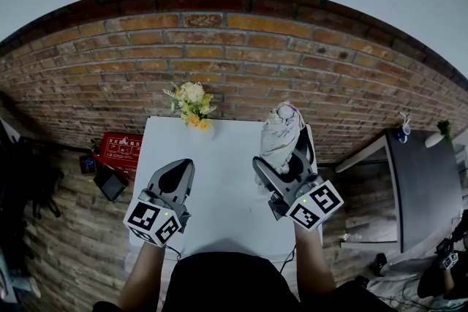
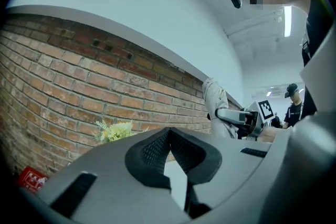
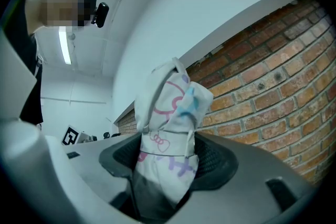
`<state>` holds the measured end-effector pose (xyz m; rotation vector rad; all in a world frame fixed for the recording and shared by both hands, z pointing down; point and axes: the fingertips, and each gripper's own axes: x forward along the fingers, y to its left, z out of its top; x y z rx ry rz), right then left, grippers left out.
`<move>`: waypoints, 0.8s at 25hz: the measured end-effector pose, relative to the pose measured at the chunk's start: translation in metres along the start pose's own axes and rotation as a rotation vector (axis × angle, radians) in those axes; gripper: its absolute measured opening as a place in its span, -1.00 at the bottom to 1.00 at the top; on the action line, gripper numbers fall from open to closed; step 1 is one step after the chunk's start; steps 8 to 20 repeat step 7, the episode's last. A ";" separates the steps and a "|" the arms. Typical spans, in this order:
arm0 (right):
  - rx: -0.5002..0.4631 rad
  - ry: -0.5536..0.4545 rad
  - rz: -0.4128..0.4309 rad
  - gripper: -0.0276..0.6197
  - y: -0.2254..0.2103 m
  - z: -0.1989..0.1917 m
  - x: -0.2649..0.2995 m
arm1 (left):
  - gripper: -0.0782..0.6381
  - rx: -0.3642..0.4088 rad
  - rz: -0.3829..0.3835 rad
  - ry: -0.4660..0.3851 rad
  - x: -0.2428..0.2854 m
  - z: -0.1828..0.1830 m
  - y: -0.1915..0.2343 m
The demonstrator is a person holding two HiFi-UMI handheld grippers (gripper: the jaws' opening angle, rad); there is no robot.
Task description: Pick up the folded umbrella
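Brick wall (image 1: 219,62) behind a white table (image 1: 219,186).

Head view: my right claw (image 1: 284,170) holds the folded umbrella (image 1: 280,129) over the table's right edge. My left claw (image 1: 178,175) hovers.

Left gripper view: jaws together, nothing between.

Right gripper view: jaws clamped on the umbrella's wrapped body.

Lift looks done. The next move calls for a firm, steady grip.

The right tool (image 1: 284,166) grips the folded umbrella (image 1: 280,129) over the white table (image 1: 223,193), the left tool (image 1: 178,170) alongside.

Even bright light, heavy fisheye bending, dark corners, perhaps slight softness.
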<state>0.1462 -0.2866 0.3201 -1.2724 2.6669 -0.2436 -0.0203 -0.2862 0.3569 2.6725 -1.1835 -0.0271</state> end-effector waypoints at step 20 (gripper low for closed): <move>-0.004 -0.003 0.003 -0.03 0.000 0.003 -0.001 | -0.75 0.004 0.010 -0.002 -0.001 0.001 0.000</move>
